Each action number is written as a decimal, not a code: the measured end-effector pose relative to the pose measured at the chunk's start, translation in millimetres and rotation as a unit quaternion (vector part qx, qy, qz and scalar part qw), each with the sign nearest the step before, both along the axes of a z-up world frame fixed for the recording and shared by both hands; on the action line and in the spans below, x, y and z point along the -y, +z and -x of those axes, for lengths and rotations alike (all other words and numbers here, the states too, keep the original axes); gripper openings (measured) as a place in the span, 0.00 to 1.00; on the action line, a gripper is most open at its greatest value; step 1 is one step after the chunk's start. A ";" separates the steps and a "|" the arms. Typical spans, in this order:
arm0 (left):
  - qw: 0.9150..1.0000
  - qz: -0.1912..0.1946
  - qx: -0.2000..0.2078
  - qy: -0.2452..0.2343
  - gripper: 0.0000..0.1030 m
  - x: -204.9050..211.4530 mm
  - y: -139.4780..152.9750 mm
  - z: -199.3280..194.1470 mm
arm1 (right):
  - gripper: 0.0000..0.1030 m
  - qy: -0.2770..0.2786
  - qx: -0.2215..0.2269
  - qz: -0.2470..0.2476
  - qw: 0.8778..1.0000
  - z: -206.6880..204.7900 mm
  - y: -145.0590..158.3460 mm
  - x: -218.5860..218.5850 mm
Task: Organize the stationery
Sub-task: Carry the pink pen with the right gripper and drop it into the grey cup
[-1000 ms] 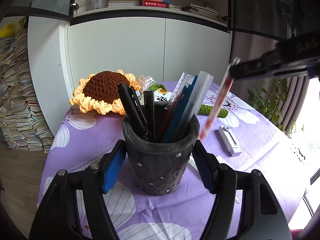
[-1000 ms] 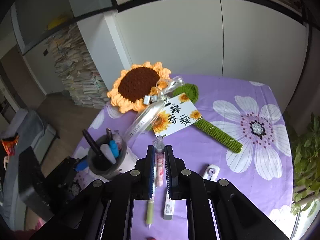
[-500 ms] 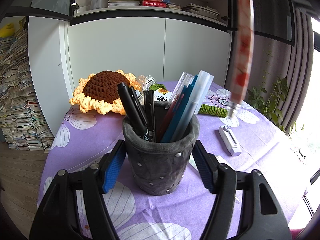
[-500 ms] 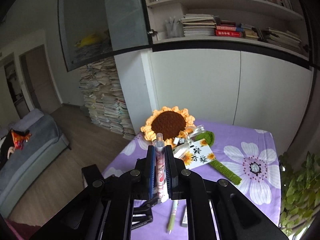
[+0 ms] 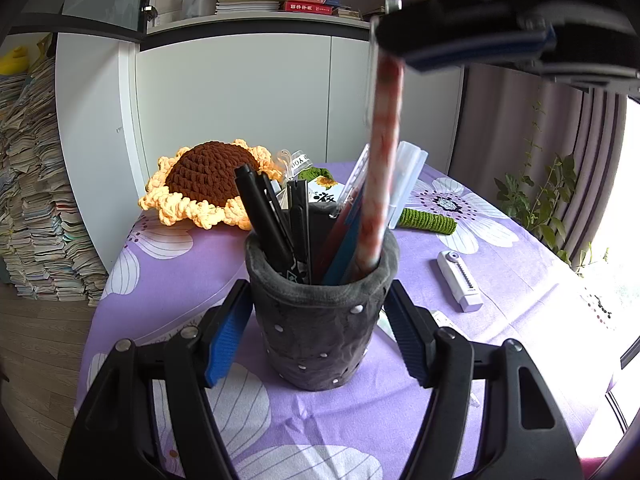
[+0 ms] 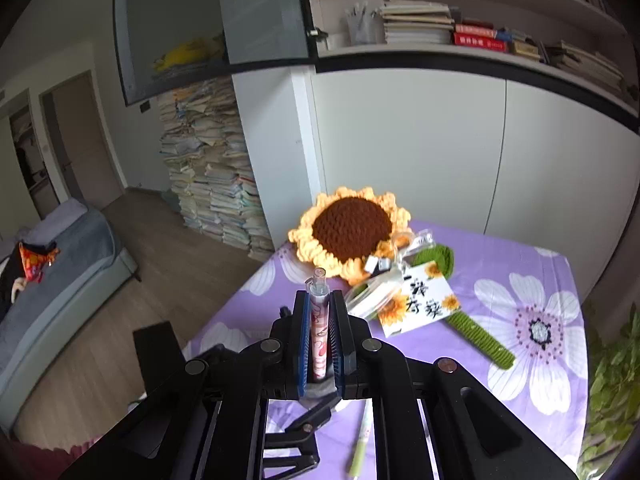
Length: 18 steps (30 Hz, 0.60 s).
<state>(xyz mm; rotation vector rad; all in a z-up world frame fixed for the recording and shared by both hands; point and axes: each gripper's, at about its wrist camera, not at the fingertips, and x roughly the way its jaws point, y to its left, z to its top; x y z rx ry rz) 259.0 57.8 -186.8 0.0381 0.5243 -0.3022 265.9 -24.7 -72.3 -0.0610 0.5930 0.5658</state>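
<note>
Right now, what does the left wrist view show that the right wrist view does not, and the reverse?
Only the left wrist view shows the grey pen holder between the left tool, with the pink pen's tip inside, and a white correction tape. Only the right wrist view shows the green pen on the cloth and the sofa. Both show the pink pen in the right tool and the crochet sunflower.

Pen holder (image 5: 320,320) on table (image 5: 520,288), crocheted sunflower (image 5: 208,184) behind it

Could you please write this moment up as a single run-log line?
left gripper: braces grey pen holder | right gripper: shut on pink patterned pen | pen tip inside holder, not released | green pen on table
</note>
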 end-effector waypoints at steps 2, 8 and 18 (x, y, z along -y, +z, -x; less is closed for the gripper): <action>1.000 0.000 0.000 0.000 0.65 -0.3 0.0 0.2 | 0.11 0.001 -0.011 0.005 1.000 -1.0 -6.6 -0.1; 1.000 0.000 -0.001 0.000 0.65 0.1 -0.1 0.0 | 0.11 0.013 -0.053 0.007 0.999 -3.7 -22.5 1.2; 1.000 -0.001 -0.002 0.000 0.65 -1.6 -0.3 0.3 | 0.11 -0.021 -0.079 -0.028 0.996 1.7 -24.9 41.5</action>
